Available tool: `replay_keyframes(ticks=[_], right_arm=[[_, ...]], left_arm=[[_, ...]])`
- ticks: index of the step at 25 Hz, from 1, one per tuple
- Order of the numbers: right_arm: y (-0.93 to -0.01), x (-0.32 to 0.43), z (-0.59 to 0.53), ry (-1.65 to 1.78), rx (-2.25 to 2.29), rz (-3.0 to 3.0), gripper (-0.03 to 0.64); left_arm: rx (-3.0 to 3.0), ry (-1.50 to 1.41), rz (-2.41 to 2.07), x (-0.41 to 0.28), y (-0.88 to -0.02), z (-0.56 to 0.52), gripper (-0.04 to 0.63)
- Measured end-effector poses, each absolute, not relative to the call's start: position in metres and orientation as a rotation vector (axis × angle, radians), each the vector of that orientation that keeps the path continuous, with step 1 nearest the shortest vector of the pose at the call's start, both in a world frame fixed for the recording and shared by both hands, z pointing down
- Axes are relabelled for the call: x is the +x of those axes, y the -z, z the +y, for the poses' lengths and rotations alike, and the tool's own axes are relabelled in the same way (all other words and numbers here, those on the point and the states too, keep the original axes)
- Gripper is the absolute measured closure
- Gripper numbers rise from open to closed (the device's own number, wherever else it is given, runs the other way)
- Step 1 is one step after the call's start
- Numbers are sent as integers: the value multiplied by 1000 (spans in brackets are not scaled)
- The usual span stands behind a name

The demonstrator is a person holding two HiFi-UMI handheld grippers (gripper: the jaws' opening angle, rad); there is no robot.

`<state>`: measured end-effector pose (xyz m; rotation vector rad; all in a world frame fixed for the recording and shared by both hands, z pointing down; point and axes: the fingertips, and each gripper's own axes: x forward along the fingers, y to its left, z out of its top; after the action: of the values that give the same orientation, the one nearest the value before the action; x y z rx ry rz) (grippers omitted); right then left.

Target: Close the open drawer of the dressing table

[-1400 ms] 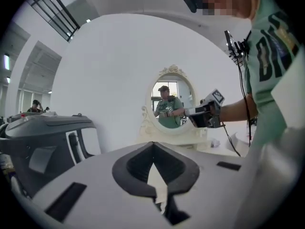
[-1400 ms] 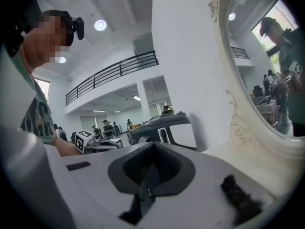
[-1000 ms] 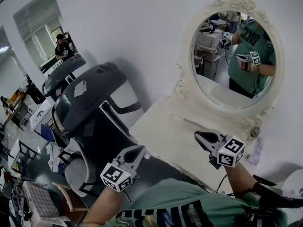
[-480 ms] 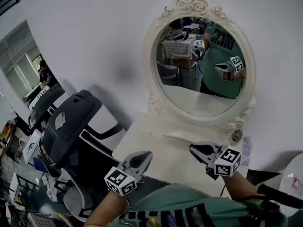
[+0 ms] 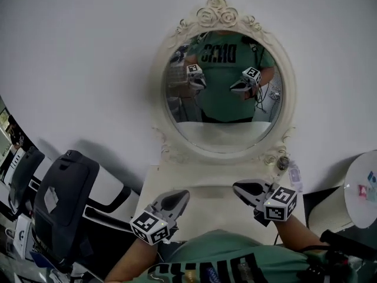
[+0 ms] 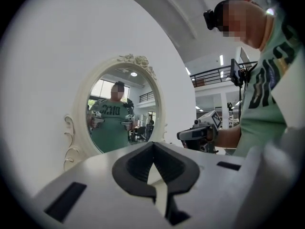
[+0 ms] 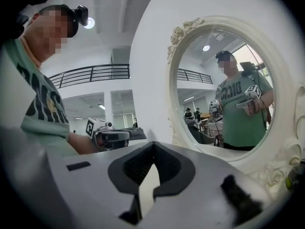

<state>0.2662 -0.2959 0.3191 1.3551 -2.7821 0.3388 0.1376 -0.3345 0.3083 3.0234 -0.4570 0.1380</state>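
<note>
The white dressing table [image 5: 207,188] stands against the wall with its oval mirror [image 5: 224,93] straight ahead. No drawer shows in any view; the table's front is hidden below my body. My left gripper [image 5: 178,198] hovers over the near left of the tabletop, jaws shut and empty. My right gripper [image 5: 240,188] hovers over the near right, also shut with nothing in it. In the left gripper view the left gripper [image 6: 152,145] points at the mirror [image 6: 119,111]. In the right gripper view the right gripper [image 7: 153,145] faces the mirror [image 7: 228,94].
A black office chair [image 5: 62,199] stands left of the table. A small bottle [image 5: 283,164] sits at the mirror's right base. A white round object [image 5: 362,187] is at the right edge. The mirror reflects me and both grippers.
The view has swung from the chair to the mirror, which is now centred. The left gripper has moved from above the chair to above the tabletop; the right has shifted a little.
</note>
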Motion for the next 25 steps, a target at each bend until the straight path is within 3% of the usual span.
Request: replay_keyframes(ticks=[11,25], right_arm=[[-309,261,-296,-376,1724,-2586,606],[-317,337,-262,-434,1788,-2570,606]], left_arm=[[3001,-70,-70,147,-301,-367,586],[2929,2,-117,207,-298,-334,586]])
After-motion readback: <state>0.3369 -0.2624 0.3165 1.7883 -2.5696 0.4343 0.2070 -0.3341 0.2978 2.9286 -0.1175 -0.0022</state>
